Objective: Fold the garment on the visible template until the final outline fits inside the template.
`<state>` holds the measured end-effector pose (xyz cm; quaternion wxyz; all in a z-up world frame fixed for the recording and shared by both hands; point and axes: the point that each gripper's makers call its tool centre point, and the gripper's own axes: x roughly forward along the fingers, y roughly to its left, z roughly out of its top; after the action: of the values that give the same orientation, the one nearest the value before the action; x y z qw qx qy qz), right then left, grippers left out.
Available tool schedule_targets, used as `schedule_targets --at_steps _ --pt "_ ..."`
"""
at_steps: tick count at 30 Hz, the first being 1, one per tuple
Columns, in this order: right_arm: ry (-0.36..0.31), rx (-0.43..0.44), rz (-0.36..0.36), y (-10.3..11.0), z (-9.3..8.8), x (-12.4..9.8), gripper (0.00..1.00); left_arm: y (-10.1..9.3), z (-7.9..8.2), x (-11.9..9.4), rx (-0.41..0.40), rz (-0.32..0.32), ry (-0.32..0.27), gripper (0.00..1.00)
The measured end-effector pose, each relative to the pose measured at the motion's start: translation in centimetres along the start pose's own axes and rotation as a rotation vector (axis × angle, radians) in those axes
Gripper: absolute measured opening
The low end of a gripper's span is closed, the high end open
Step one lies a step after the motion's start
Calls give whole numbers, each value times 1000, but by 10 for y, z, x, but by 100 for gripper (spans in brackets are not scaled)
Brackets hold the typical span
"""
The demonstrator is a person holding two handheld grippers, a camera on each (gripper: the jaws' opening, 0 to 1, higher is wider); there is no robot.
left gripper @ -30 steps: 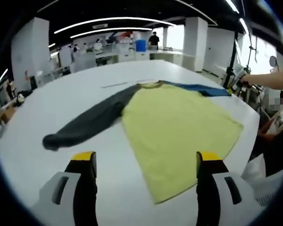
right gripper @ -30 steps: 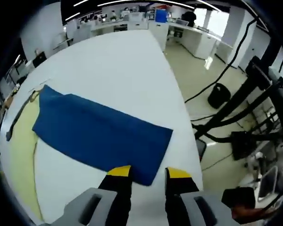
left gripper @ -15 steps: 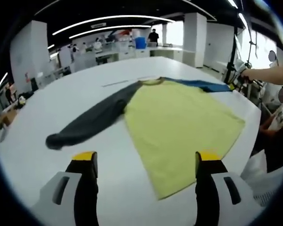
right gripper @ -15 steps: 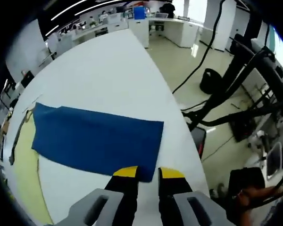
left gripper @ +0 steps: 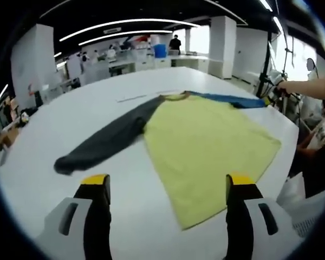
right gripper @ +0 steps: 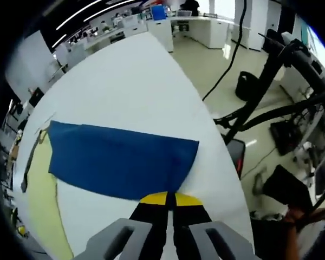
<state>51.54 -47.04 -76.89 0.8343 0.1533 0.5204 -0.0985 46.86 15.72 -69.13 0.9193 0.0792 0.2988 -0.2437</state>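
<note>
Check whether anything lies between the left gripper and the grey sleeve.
Nothing visible does. Bare white table lies between the open left gripper and the grey sleeve, which rests flat beside the yellow body.

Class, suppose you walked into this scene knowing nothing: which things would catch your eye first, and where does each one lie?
A long-sleeved shirt spread flat on the white table: its yellow body in the middle, a dark grey sleeve stretched out to one side. On the other side the blue sleeve reaches toward the table's edge, and the right tool has its jaws shut on that sleeve's cuff end. The left tool hangs open above the table, near the shirt's hem.
</note>
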Motion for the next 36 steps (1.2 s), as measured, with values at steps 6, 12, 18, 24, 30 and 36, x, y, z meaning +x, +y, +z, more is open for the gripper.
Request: schedule_targets --at_steps 6,12,18,24,30,36 --pt "-25 -35 -20 1 -1 -11 0 2 1 -1 28 0 0 88" --pt "-47 -27 -9 -1 5 -17 0 0 1 -1 36 -10 -6 90" --pt "-69 -40 13 11 11 -30 0 -1 3 -2 40 -16 -14 93" --pt "-115 -72 51 31 28 -44 0 -2 3 -3 47 -22 -17 95" --pt "-155 -114 99 59 42 -53 0 -3 6 -5 70 -23 -33 97" --pt "-161 -179 128 84 49 -57 0 -3 9 -6 70 -27 -44 97"
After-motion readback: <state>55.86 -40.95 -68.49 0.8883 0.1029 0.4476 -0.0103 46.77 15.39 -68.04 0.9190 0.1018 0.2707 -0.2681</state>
